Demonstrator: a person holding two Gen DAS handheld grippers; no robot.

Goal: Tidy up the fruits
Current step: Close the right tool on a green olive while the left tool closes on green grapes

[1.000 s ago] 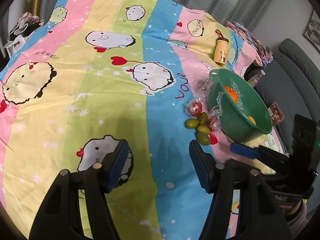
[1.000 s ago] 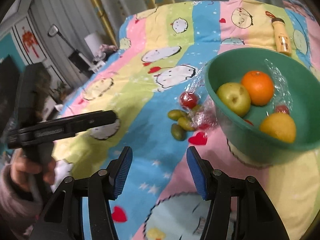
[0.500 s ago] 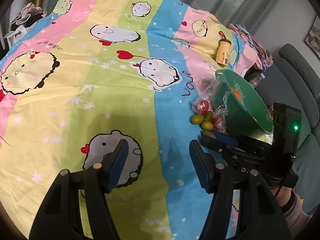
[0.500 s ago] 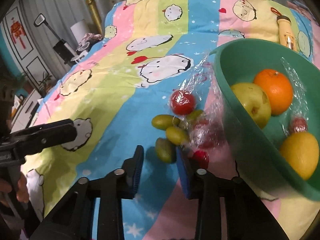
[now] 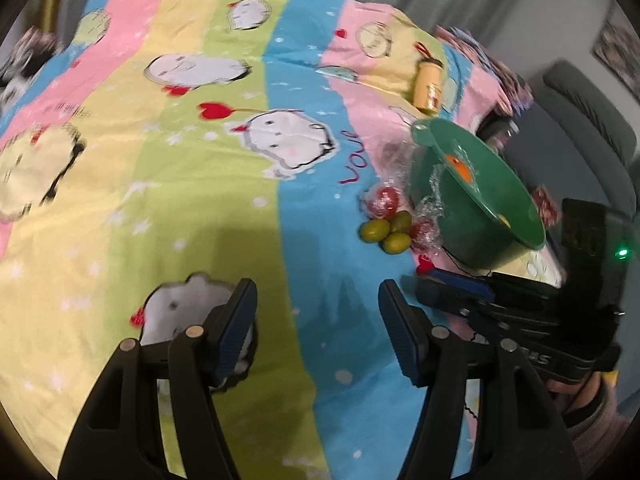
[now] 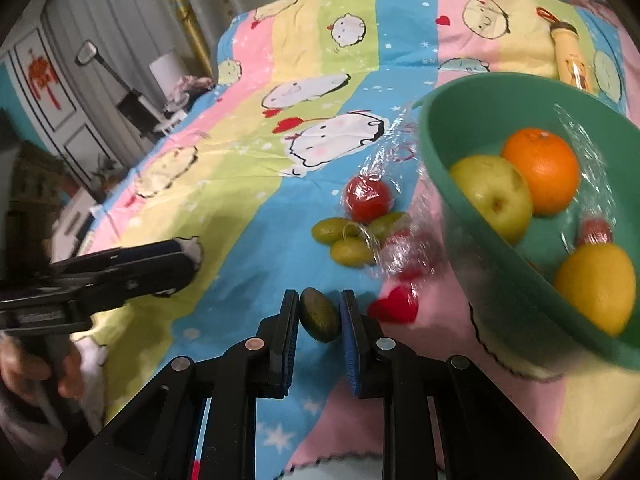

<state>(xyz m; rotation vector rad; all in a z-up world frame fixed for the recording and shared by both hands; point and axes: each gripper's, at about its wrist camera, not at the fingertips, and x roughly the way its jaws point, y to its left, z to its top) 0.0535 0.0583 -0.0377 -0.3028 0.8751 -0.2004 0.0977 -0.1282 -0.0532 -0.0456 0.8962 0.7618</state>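
Observation:
My right gripper (image 6: 319, 318) is shut on a small green fruit (image 6: 319, 320) just above the striped bedspread. Three more green fruits (image 6: 347, 236) and a wrapped red fruit (image 6: 368, 199) lie beside a tilted green bowl (image 6: 440, 128). The bowl holds an orange (image 6: 541, 170), a yellow-green apple (image 6: 492, 196) and a lemon (image 6: 596, 286). My left gripper (image 5: 318, 320) is open and empty over the bedspread, left of the fruit pile (image 5: 386, 232) and the bowl (image 5: 516, 216). The right gripper (image 5: 456, 282) shows at its right.
A yellow bottle (image 5: 429, 86) lies on the bedspread beyond the bowl. Clear plastic wrap (image 6: 400, 248) is crumpled around the red fruits. A grey sofa (image 5: 592, 96) stands to the right of the bed. A lamp and furniture (image 6: 120, 92) stand left of it.
My right gripper moved down to the fruit pile, closed on one green fruit and drew it back from the others. The left gripper stayed open and shifted slightly.

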